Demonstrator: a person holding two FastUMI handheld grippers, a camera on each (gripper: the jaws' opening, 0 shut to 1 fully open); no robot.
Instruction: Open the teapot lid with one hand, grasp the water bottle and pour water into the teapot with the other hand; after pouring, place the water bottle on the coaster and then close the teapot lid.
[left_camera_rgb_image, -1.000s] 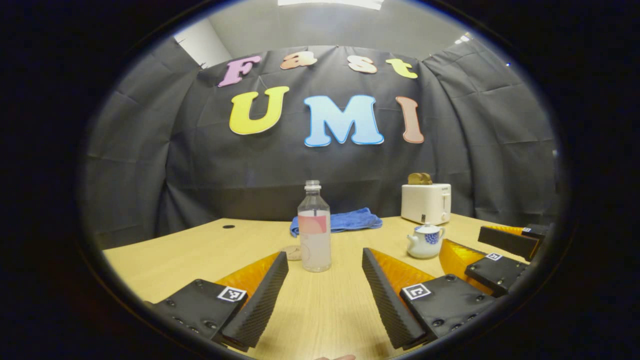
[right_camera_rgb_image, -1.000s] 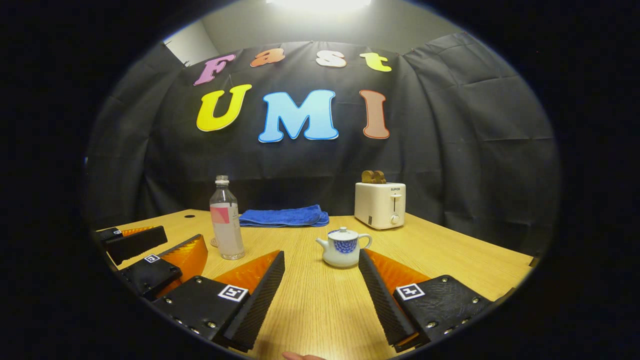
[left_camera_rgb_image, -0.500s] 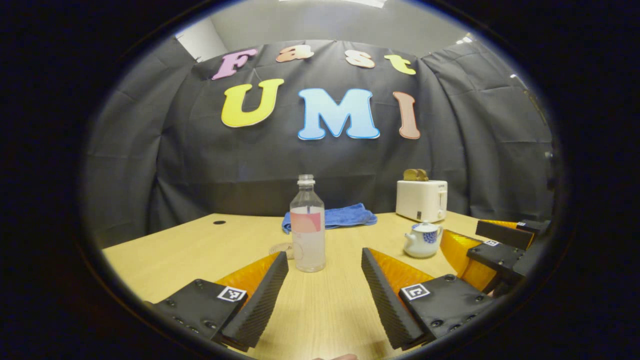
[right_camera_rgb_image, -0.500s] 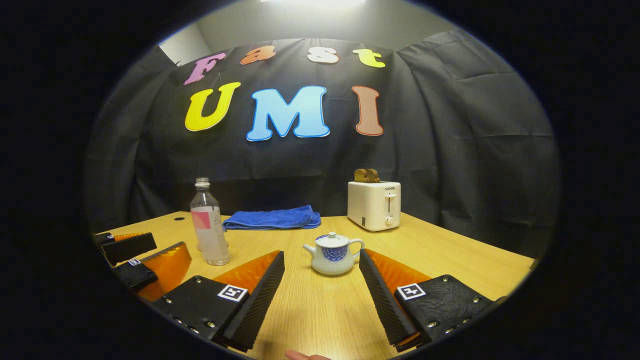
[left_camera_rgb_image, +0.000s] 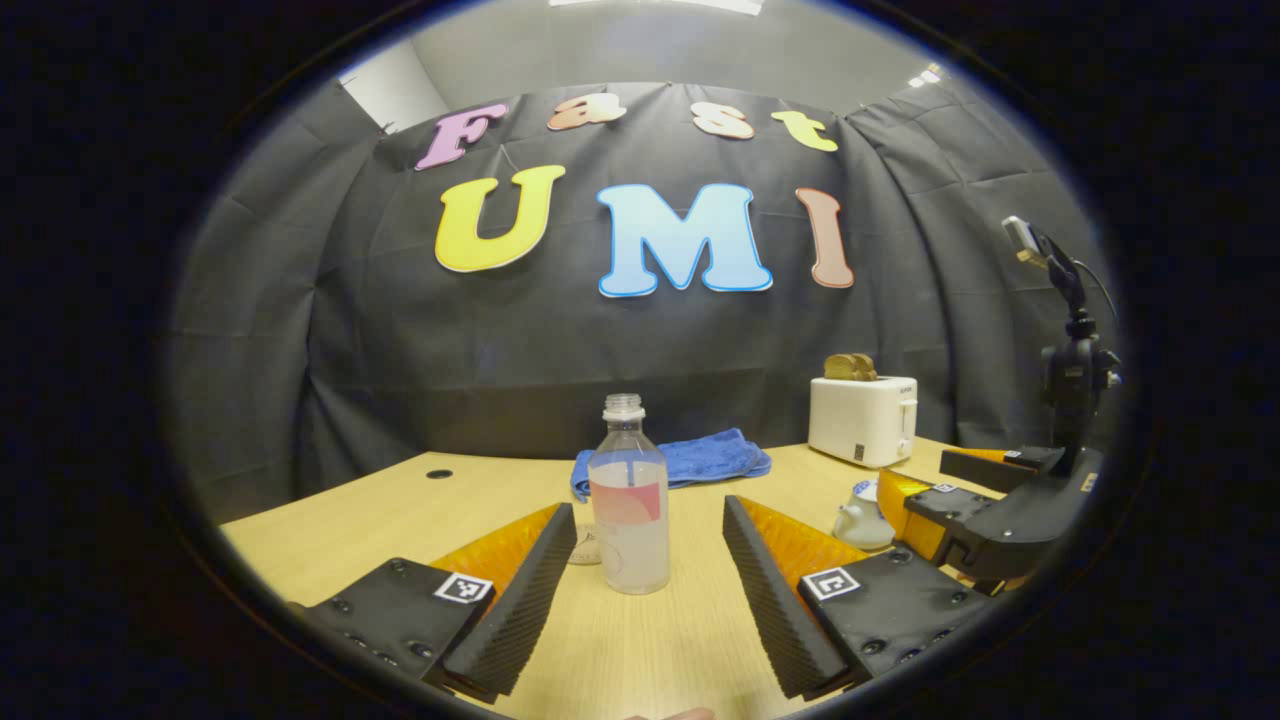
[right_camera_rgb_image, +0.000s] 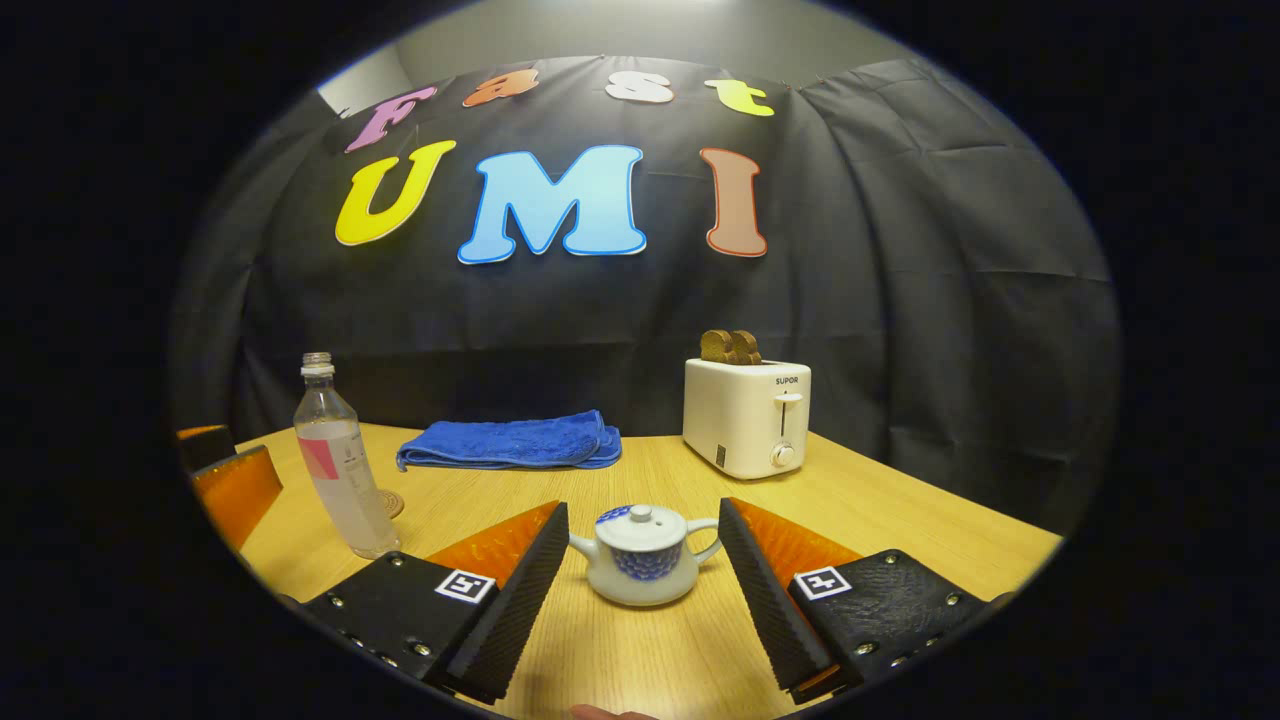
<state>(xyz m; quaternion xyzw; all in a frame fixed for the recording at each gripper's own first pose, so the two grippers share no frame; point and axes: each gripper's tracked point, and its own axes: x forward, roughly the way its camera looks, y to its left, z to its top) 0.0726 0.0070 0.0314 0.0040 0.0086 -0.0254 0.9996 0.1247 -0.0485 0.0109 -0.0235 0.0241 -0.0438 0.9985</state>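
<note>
The small glazed teapot (right_camera_rgb_image: 641, 556), white with a blue pattern and its knobbed lid (right_camera_rgb_image: 640, 522) on, stood on the wood-grain table (right_camera_rgb_image: 880, 510) between the spread fingers of my right gripper (right_camera_rgb_image: 642, 585), untouched. The clear, uncapped water bottle (left_camera_rgb_image: 629, 500) stood upright ahead of my left gripper (left_camera_rgb_image: 648, 590), likewise spread and empty, the round coaster (left_camera_rgb_image: 585, 547) just behind it. I judged the approach under way; next came pinching the knob. Beyond lay a folded blue towel (right_camera_rgb_image: 512, 442) and a boxy white toaster (right_camera_rgb_image: 747, 415).
</note>
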